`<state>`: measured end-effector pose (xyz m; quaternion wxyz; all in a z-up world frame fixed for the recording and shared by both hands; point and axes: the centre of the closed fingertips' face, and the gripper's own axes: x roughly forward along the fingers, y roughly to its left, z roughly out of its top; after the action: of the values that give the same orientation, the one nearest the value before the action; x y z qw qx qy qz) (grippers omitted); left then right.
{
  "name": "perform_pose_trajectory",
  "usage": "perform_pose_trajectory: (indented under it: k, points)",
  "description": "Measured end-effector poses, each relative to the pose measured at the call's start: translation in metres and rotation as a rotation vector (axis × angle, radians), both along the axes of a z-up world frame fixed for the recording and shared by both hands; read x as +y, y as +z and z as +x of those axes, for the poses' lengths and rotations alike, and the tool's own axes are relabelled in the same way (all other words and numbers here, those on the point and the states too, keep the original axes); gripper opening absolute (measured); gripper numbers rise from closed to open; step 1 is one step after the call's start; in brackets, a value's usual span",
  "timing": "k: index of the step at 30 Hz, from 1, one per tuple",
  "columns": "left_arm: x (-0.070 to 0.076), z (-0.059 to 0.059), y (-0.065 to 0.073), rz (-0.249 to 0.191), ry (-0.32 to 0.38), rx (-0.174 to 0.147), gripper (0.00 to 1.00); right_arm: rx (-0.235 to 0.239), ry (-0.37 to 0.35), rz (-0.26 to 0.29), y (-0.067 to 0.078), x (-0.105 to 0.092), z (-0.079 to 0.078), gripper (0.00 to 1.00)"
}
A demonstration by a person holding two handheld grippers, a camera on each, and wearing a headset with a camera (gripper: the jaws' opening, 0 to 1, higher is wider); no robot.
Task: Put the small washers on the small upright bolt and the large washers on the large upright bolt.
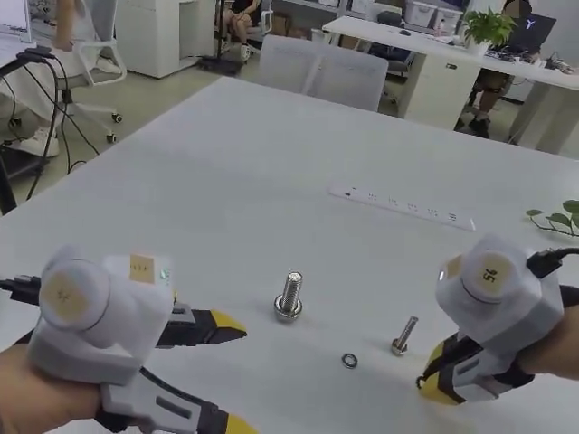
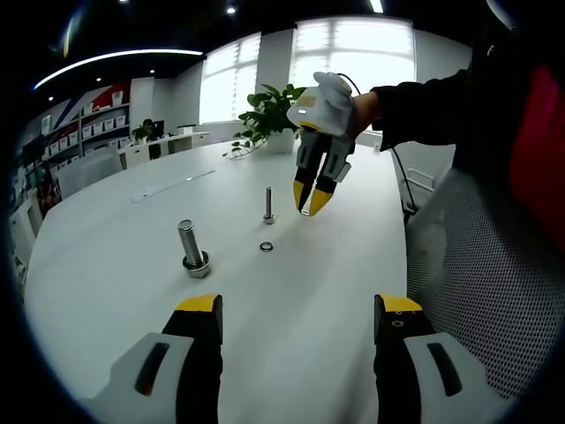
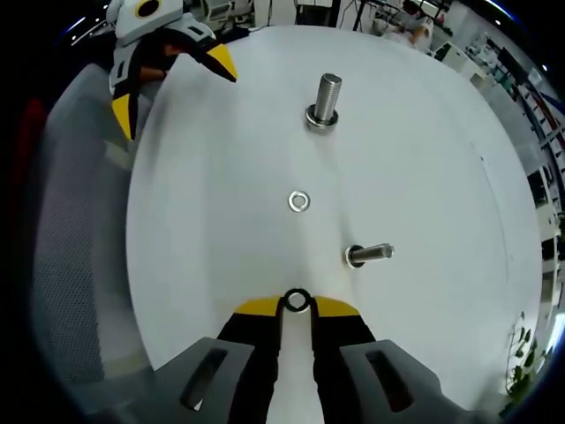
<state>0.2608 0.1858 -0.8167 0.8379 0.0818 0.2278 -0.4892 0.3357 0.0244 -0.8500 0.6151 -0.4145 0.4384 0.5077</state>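
The large bolt (image 1: 289,297) stands upright on the white table (image 1: 226,181), thread up, with a wider metal ring at its foot. To its right stands the small bolt (image 1: 404,334). A loose small washer (image 1: 349,361) lies flat between them, nearer to me. My right gripper (image 3: 297,306) is shut on another small washer (image 3: 297,300), held above the table just short of the small bolt (image 3: 369,254). My left gripper (image 2: 297,305) is open with nothing between its fingers, hovering left of the large bolt (image 2: 190,247).
A white power strip (image 1: 401,206) lies on the table beyond the bolts. Plant leaves (image 1: 561,217) reach in at the right edge. A mesh chair (image 1: 317,68) stands at the far side. The near table edge runs close under both grippers.
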Motion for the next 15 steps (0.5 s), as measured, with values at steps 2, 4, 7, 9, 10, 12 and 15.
perform_pose_trajectory:
  k: [2, 4, 7, 9, 10, 12, 15]
  points:
    - [0.000, 0.000, 0.000, 0.000, 0.001, -0.001, 0.69, -0.006, 0.003, 0.000, 0.005, -0.001, 0.001, 0.14]
    - [0.001, 0.000, 0.000, -0.001, 0.002, -0.002, 0.69, -0.013, 0.004, -0.001, 0.010, -0.002, 0.003, 0.14]
    - [0.001, 0.000, 0.001, -0.001, 0.003, -0.003, 0.69, -0.028, 0.007, 0.002, 0.020, -0.003, 0.006, 0.14]
    - [0.001, 0.001, 0.001, -0.001, 0.004, -0.004, 0.69, -0.042, 0.006, 0.008, 0.028, -0.003, 0.009, 0.14]
    - [0.001, 0.001, 0.001, -0.002, 0.004, -0.004, 0.69, -0.047, 0.006, 0.012, 0.031, -0.003, 0.011, 0.14]
    - [0.001, 0.001, 0.001, -0.001, 0.003, -0.005, 0.69, -0.062, 0.008, 0.020, 0.039, -0.002, 0.014, 0.14]
    - [0.001, 0.000, 0.001, 0.000, 0.003, -0.004, 0.69, -0.085, 0.013, 0.026, 0.049, 0.000, 0.020, 0.14]
